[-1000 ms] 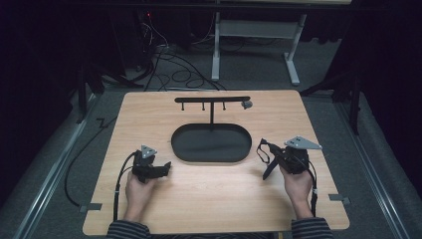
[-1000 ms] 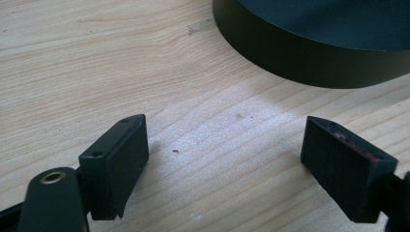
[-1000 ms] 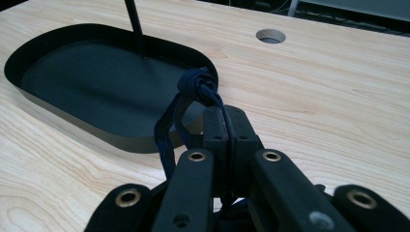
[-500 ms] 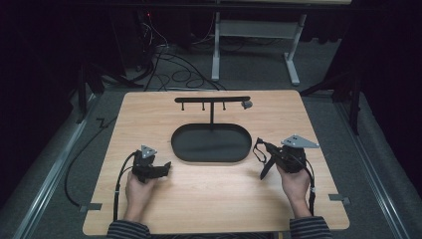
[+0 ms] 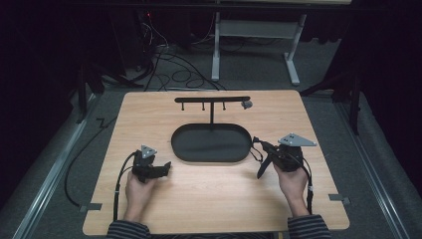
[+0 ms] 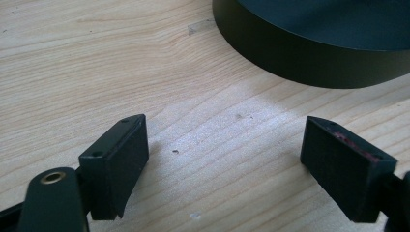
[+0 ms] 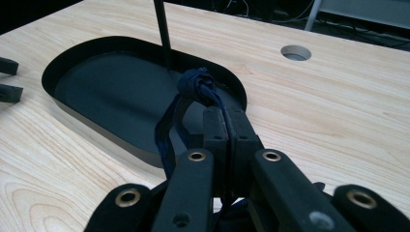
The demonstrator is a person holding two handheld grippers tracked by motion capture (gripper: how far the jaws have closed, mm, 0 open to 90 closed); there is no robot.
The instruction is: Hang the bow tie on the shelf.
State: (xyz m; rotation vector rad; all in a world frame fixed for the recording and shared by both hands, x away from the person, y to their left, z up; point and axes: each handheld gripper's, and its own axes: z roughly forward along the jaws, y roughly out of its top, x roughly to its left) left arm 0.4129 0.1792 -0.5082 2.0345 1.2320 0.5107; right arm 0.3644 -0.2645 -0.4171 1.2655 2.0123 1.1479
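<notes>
A dim lab: loose cables [image 5: 169, 64] trail across grey floor behind the wooden table [image 5: 318, 114].

Dark blue knotted cord [image 7: 196, 84] pinched in right tool [image 7: 223, 113], above black tray [image 7: 96, 92].

You have bare wooden table [image 5: 209, 199] in front of both hands, while the black oval tray [image 5: 211, 143] and its hook stand [image 5: 212, 102] block the centre.

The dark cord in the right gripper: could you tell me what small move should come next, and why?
Probably lift the right gripper toward the rack's crossbar. Its fingers are shut on the knotted dark cord, held low beside the tray, and the pegs look free.
</notes>
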